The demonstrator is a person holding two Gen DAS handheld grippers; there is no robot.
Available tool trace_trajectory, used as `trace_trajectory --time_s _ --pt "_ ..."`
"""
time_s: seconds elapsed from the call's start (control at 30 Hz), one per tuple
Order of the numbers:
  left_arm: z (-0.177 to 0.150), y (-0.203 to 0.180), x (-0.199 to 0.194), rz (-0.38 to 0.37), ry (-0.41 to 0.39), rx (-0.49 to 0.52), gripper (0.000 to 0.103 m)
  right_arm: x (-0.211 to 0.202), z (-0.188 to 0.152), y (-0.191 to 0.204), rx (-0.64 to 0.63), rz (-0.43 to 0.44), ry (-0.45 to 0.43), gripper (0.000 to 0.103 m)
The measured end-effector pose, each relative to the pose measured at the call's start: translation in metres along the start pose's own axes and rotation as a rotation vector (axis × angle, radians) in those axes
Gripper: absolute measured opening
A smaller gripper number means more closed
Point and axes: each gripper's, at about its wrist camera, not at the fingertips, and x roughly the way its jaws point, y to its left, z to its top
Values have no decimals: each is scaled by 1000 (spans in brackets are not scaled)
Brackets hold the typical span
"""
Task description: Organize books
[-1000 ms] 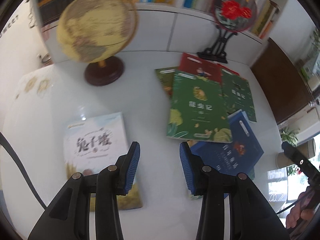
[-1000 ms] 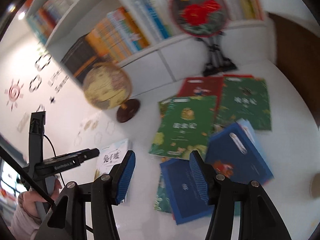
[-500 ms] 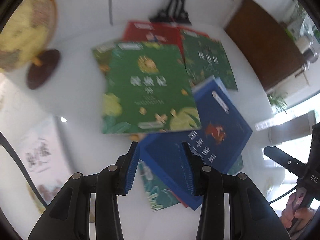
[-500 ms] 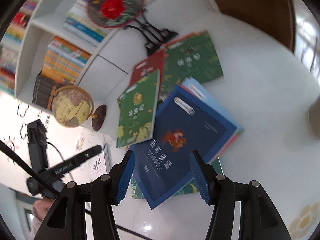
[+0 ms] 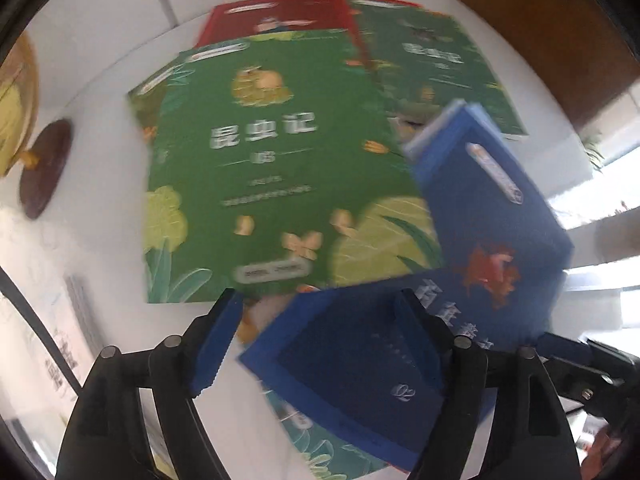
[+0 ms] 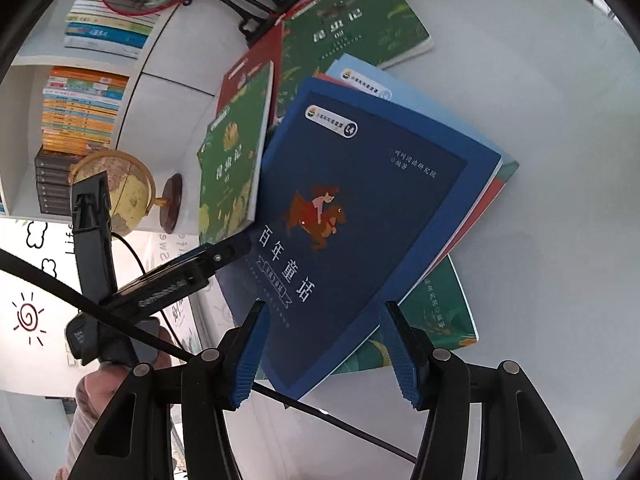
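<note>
Books are scattered in a loose, overlapping pile on the white tabletop [image 6: 540, 128], right ahead of both claws. Biggest in view is the green book [image 5: 276, 168] lying just beyond the left claw [image 5: 320, 340], then the dark blue book [image 6: 352, 216] on top of the pile, its near corner sitting between the fingers of the right claw [image 6: 324, 352]. Both claws are spread wide with nothing held. Looks like the approach-to-grab step: next move probably needs the right claw to slide onto that blue corner and pinch it cleanly without dragging the books underneath.
</note>
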Motion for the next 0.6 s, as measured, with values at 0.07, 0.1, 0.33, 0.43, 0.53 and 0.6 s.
trace_trajectory --time_s 0.07,0.1,0.33,0.43,0.53,0.6 --pt "-9 -13 -1 -38 -1 44 71 2 0 -2 1 10 -3 56" --pt "-16 -21 0 -60 9 80 71 3 0 -1 -4 16 -6 57" --pt "-56 -25 -7 -140 5 40 55 10 -12 10 -135 28 31 57" --pt "-81 -30 -10 -161 7 26 53 13 -21 4 -100 74 83 56" --pt "-106 -36 -13 -187 17 34 53 15 -29 8 -150 57 117 56" --pt "-118 -40 -14 -194 40 36 52 20 -33 6 -147 84 170 56"
